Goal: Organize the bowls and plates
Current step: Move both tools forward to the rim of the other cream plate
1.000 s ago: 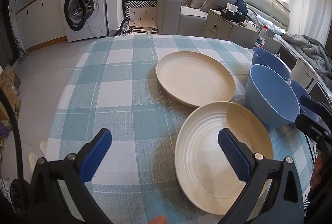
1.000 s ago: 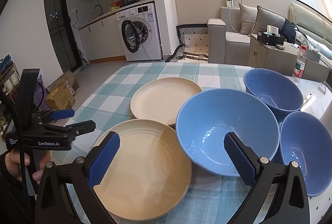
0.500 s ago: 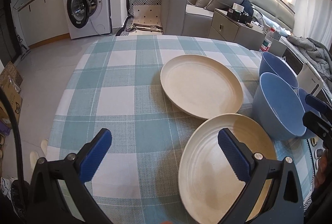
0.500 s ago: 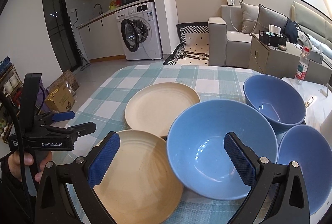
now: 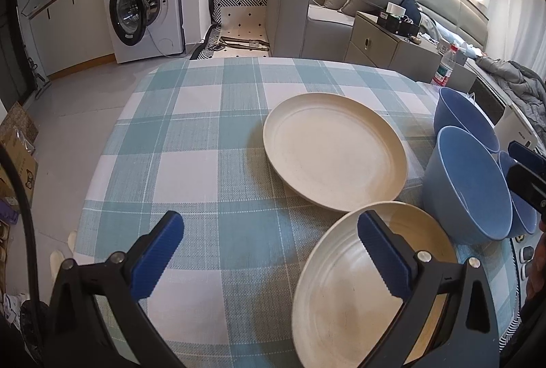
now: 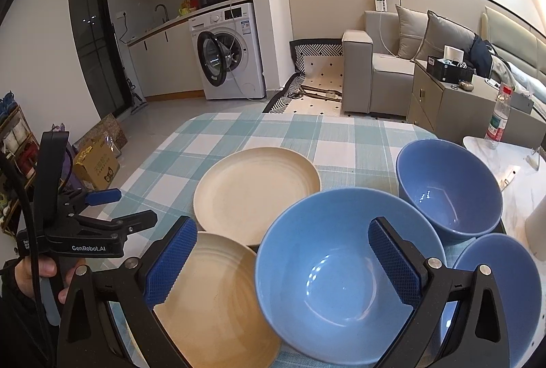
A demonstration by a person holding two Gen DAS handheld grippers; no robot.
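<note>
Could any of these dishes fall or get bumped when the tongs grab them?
Maybe. The far blue round bowl and the small blue bowl sit by the checked tablecloth's right edge, so a nudge could push them off. The big blue bowl touches the near cream round plate, so lifting one may drag the other. The right tongs are open wide; a smooth rim might slip.

Left half of table (image 5: 177,142): bare checked cloth out to the far and left edges.
Right half: two cream plates (image 5: 334,156) just beside each other.
Right edge: three blue bowls (image 6: 341,293) crowded together, the nearest one touching the near plate (image 6: 218,299).
</note>
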